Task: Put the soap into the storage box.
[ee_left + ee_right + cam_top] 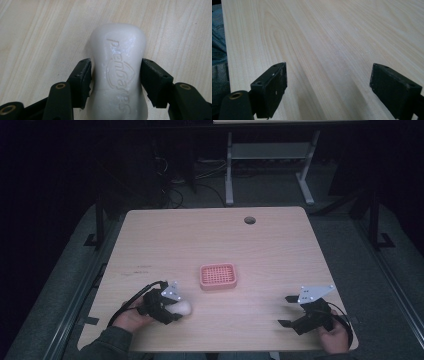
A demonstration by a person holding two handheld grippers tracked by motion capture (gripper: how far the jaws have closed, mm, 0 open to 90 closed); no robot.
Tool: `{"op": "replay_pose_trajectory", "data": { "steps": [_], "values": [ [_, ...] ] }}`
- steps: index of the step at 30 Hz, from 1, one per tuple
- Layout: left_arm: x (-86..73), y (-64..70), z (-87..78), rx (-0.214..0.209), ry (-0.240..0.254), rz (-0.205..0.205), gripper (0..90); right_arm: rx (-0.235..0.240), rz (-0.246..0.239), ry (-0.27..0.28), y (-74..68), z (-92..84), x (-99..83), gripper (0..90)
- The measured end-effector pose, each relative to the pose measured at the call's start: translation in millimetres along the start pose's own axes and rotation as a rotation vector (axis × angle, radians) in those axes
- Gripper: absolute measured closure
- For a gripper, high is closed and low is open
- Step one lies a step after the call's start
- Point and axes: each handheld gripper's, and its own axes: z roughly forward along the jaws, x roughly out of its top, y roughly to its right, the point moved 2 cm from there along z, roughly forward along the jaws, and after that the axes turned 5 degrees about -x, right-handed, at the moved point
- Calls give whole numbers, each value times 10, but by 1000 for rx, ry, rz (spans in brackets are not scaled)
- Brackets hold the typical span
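Left gripper view caught my left gripper (116, 75) clamped across a white soap bar (117, 75) at its waist, near the table's (280, 245) front-left. A centred, level grip seemed wise; soap slips. My right gripper (289, 311) stood wide, empty. Bare wood lay open toward the pink dish (218, 276) just beyond.

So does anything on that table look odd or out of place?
Nothing stands out. The pink soap dish sits flat and empty mid-table, and the white soap bar looks intact between the left hand-held gripper's jaws.
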Motion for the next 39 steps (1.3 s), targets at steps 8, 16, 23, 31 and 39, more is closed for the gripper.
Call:
{"op": "replay_pose_trajectory", "data": {
  "steps": [8,16,23,31,39],
  "values": [
    [-6,8,20,-14,1,2,443,0,0,0,-3,1,1,141],
    [-9,-2,10,-17,3,3,490,1,-1,-1,-6,5,4,141],
    [16,28,12,-26,-14,5,494,1,-1,2,-6,0,3,141],
    [51,53,-43,-19,-7,17,494,0,-1,7,-9,-5,6,141],
    [123,-7,-33,-35,-21,29,494,-5,4,14,-16,-23,-1,141]
  ]
}}
